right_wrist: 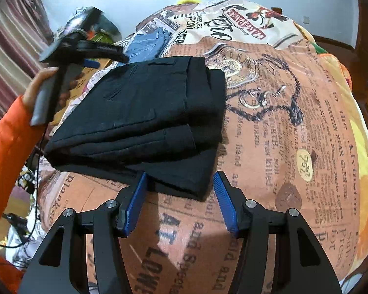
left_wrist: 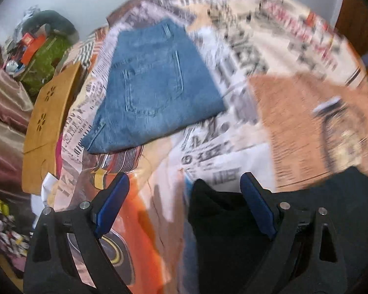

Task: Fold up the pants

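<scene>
The black pants [right_wrist: 139, 120] are seen folded into a compact, layered stack on the printed bedspread [right_wrist: 294, 134]. In the right wrist view, the stack lies directly ahead of the right gripper [right_wrist: 179, 193], with its near edge reaching between the 2 blue pads [right_wrist: 135, 205].

The jaws of the right gripper stand partly apart. The left-hand pad is at or just against the near edge of the fabric; the other pad is clear of it, beside the stack's corner. No clamping on the cloth is shown.

The left gripper [left_wrist: 184, 201] is shown in its own view with the jaws spread wide. A corner of the black pants [left_wrist: 220, 220] lies between its pads [left_wrist: 112, 203], but neither pad presses on it. This view is blurred, so fine contact cannot be confirmed.

In the right wrist view, the left gripper [right_wrist: 85, 49] is seen at the far left of the stack, carried by a hand [right_wrist: 49, 85] with an orange sleeve [right_wrist: 9, 142].

A pair of folded blue jeans [left_wrist: 154, 83] lies further back on the bedspread, well apart from the black stack. A tan cardboard piece [left_wrist: 49, 122] with cut-out patterns rests at the left edge of the bed. Curtains [right_wrist: 14, 36] hang at the left.
</scene>
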